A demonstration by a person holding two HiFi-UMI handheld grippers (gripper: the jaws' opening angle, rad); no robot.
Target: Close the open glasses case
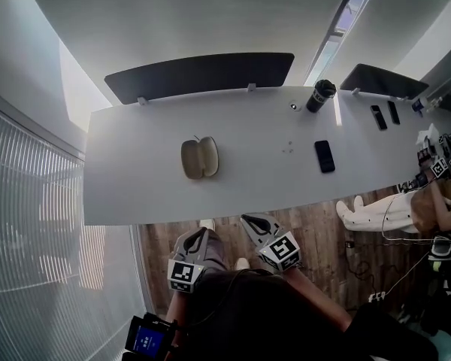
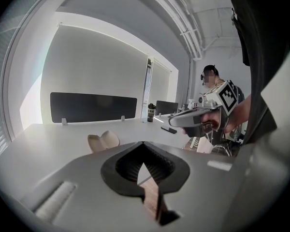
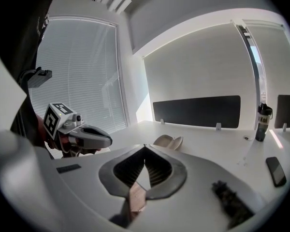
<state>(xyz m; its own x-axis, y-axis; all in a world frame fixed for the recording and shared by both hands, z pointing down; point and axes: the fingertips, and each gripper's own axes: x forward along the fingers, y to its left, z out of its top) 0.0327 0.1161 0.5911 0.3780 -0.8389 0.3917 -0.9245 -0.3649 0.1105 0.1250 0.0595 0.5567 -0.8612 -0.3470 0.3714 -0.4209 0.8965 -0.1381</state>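
The open glasses case (image 1: 199,158) is beige and lies spread flat, both halves up, left of the middle of the white table (image 1: 135,194). The left gripper view shows the case (image 2: 103,141) far ahead, and in the right gripper view the case (image 3: 167,141) is just as distant. Both grippers are held off the table, in front of its near edge, above the wooden floor. My left gripper (image 1: 201,235) and right gripper (image 1: 249,221) have their jaws together with nothing between them. Each gripper shows in the other's view: the right gripper (image 2: 179,120), the left gripper (image 3: 105,140).
A black phone (image 1: 325,156) lies right of the case, and a dark tumbler (image 1: 320,95) stands at the back right. Dark divider panels (image 1: 199,75) line the far edge. Two more phones (image 1: 378,116) and a seated person (image 1: 376,213) are at the right. Window blinds (image 1: 30,224) fill the left.
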